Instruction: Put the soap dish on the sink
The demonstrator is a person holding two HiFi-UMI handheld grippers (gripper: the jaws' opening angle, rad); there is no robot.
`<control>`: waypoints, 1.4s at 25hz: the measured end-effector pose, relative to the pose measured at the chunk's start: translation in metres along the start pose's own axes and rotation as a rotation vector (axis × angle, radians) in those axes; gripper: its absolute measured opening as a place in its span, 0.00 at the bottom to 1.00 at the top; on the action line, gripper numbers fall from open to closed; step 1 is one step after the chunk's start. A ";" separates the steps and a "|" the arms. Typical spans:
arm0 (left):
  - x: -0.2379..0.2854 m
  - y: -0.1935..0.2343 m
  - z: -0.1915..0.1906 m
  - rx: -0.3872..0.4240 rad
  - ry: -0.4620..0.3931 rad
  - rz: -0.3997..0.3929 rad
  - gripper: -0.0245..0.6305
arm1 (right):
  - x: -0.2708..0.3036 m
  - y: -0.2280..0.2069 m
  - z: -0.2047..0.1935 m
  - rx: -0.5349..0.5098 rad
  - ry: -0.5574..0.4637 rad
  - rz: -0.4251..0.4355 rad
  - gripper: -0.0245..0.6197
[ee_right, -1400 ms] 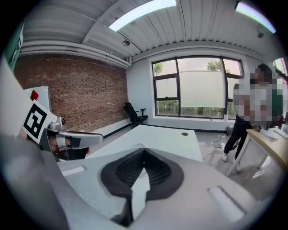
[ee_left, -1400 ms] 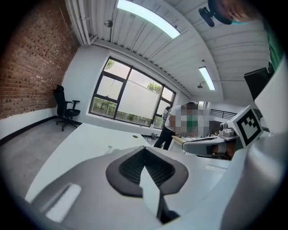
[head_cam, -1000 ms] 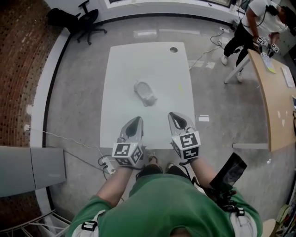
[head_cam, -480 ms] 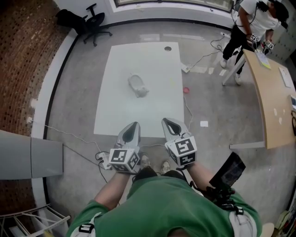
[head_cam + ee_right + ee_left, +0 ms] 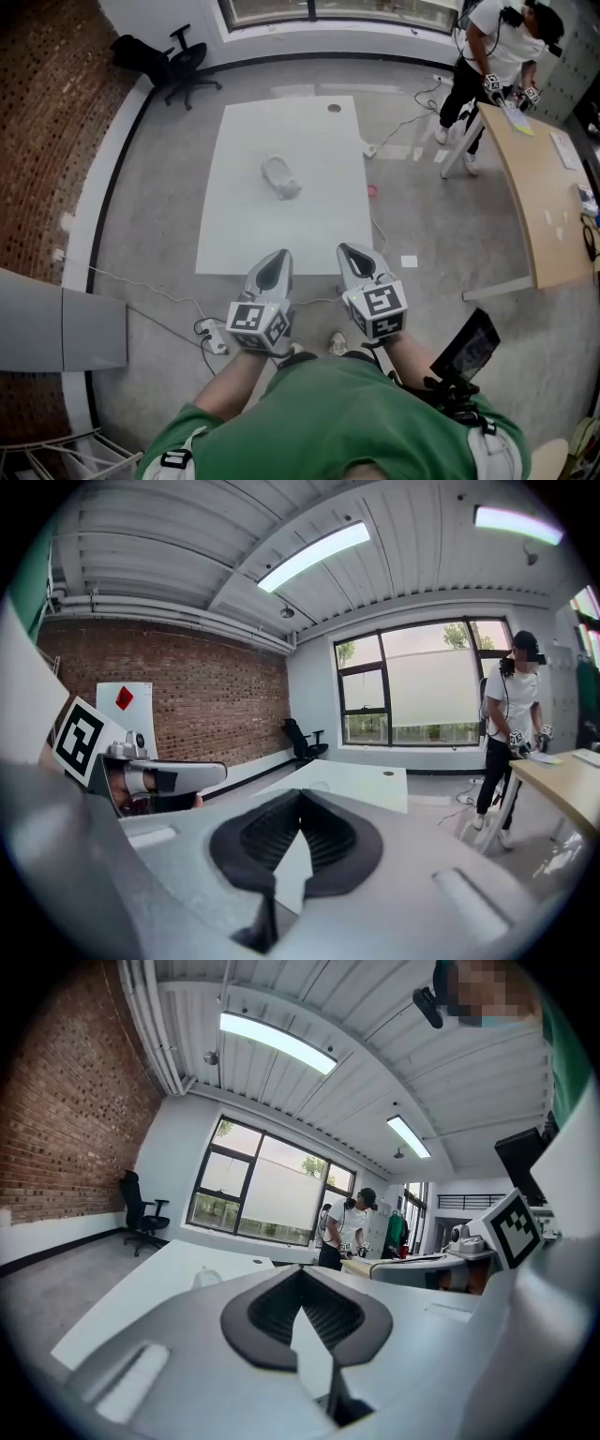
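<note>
With the left gripper [image 5: 273, 272] and right gripper [image 5: 361, 262] clenched empty at lower centre, well apart from the dish [image 5: 281, 176] on the table [image 5: 244, 225] above, a reach without opening them would likely shove it.

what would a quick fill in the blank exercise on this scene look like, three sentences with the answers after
1. The soap dish lies on top of the white ____.
2. The left hand-held gripper and the right hand-held gripper both have their jaws ____, with nothing between them.
3. The office chair near the brick wall is ____ in colour.

Missing words: table; shut; black
</note>
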State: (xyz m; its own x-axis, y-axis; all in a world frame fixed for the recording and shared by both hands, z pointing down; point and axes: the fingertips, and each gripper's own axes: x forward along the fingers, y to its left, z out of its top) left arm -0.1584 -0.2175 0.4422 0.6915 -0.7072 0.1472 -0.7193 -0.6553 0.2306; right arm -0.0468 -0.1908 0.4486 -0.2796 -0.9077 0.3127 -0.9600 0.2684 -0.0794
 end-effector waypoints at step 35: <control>-0.063 0.021 0.009 -0.031 -0.036 -0.094 0.05 | -0.027 0.077 0.000 -0.046 -0.003 -0.079 0.04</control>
State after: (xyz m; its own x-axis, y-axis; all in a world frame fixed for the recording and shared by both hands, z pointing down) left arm -0.2174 -0.1888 0.4289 0.7524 -0.6526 0.0895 -0.6489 -0.7109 0.2712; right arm -0.1132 -0.1453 0.4335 -0.2033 -0.9276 0.3133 -0.9776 0.2104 -0.0114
